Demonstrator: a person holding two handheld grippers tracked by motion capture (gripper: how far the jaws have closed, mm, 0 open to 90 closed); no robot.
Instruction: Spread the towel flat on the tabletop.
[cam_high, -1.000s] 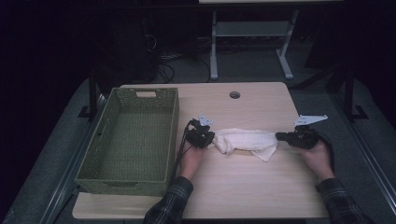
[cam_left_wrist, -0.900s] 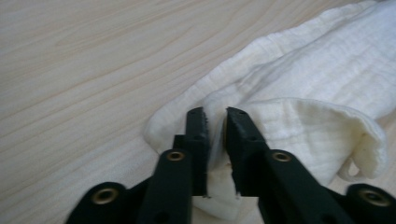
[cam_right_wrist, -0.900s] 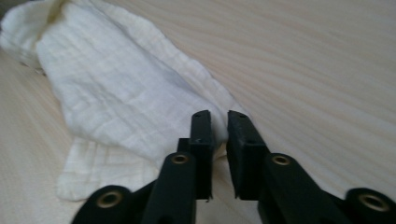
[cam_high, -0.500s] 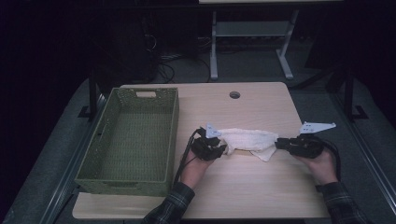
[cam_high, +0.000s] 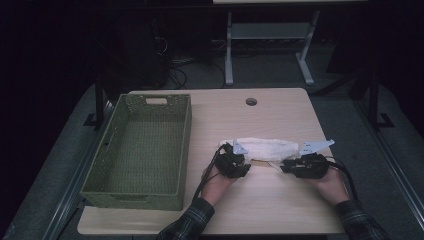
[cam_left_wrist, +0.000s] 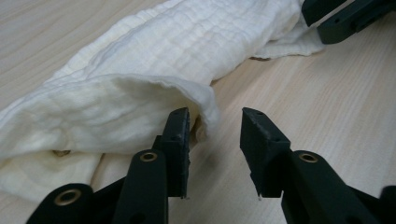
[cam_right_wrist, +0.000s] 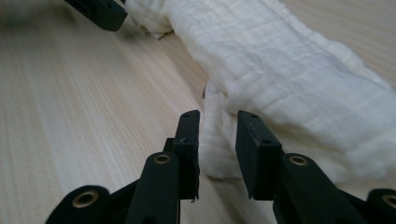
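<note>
A white cloth (cam_high: 265, 148) is lying bunched into a long roll on the wooden table (cam_high: 280, 210), toward its near right part, running from about 9 o'clock to 3 o'clock across the high view. The left gripper (cam_left_wrist: 215, 122) is sitting at the cloth's 9 o'clock end with its jaws apart, a folded edge hanging just over the inner jaw (nothing is pinched), while the right gripper (cam_right_wrist: 218, 122) at the 3 o'clock end is holding its jaws slightly apart around a fold of cloth. A green woven basket (cam_high: 185, 135) is standing well apart at the table's 9 o'clock side
</note>
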